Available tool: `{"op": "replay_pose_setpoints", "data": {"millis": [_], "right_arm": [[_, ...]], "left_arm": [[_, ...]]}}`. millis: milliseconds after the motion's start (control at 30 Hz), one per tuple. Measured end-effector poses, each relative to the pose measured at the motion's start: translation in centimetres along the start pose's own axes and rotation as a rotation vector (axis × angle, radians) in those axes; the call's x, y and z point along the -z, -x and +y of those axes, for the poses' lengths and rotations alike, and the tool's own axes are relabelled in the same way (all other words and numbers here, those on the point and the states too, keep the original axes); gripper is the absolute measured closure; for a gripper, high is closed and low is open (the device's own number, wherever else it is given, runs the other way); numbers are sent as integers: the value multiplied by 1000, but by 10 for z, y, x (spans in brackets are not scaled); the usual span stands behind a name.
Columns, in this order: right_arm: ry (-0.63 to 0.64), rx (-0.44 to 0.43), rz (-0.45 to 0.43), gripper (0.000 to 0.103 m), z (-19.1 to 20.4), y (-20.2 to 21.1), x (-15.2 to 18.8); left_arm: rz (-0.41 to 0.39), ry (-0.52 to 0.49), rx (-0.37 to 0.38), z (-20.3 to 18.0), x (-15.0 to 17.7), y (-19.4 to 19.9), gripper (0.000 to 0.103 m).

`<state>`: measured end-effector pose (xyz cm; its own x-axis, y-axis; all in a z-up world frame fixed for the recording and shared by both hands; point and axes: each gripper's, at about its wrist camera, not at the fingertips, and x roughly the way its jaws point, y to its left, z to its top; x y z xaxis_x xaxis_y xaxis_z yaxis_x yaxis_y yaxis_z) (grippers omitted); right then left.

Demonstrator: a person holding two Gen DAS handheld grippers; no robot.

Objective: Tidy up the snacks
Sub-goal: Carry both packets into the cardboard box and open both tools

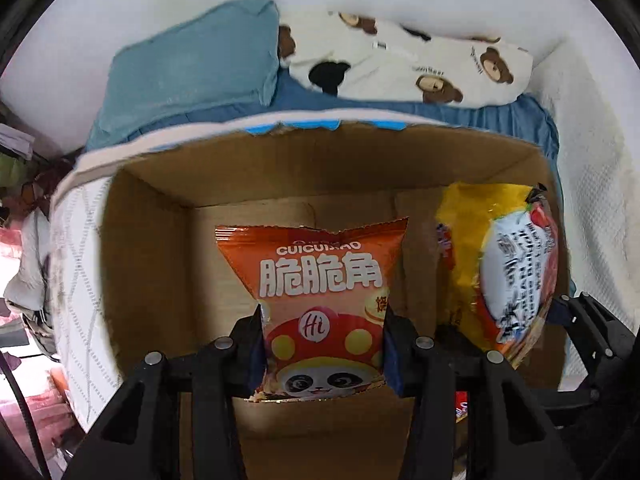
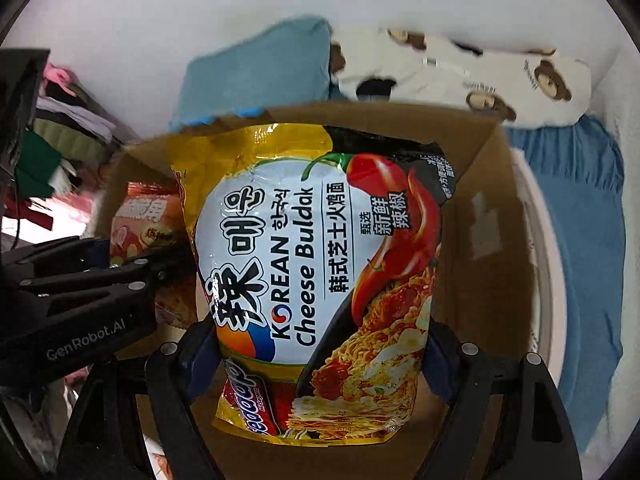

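We see the left gripper (image 1: 324, 344) clamping an orange crinkly snack packet (image 1: 320, 300) and the right gripper (image 2: 320, 356) clamping a yellow foil noodle bag (image 2: 320, 280) over the brown cardboard box (image 1: 160, 280); released together, the bags may collide and land askew.

Brown cardboard box (image 1: 168, 264): inside it an orange snack bag (image 1: 320, 280) with white lettering and yellow spots, beside it a yellow-and-red noodle packet (image 2: 320, 280); behind it a teal pillow (image 1: 192, 68) and bear-print cream pillow (image 1: 420, 64).

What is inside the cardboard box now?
Inside the cardboard box, two gripped packets show: orange snack bag and Cheese Buldak noodle packet. They cover much of the brown floor.
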<state>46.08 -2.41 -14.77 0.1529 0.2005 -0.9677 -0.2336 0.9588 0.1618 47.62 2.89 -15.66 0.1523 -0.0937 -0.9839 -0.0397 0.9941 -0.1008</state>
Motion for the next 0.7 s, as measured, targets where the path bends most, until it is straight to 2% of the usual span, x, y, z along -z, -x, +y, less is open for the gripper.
{"op": "replay_pose_setpoints", "data": {"millis": [233,267,300,367,400,700], "right_arm": [[-46,4,113,17,-8,-52,-17],[-43,13,113,15,-12,-57,-22],[-32,33,104,8,-11,-58,-26],[-24,42,93,5,-9,-56,-30],[-22,33,97,5,-9,-55,-32],[-41,50,39,5,-16,-20,-15]], "left_arm": [[74,10,-11,-1,-13,-28,59],[80,22,-8,0,-14,-29,56],[78,34,-2,3,-14,-29,51],[68,56,22,6,-16,-26,13],[58,65,25,8,-16,-23,9],[-22,113,16,17,-5,6,6]]}}
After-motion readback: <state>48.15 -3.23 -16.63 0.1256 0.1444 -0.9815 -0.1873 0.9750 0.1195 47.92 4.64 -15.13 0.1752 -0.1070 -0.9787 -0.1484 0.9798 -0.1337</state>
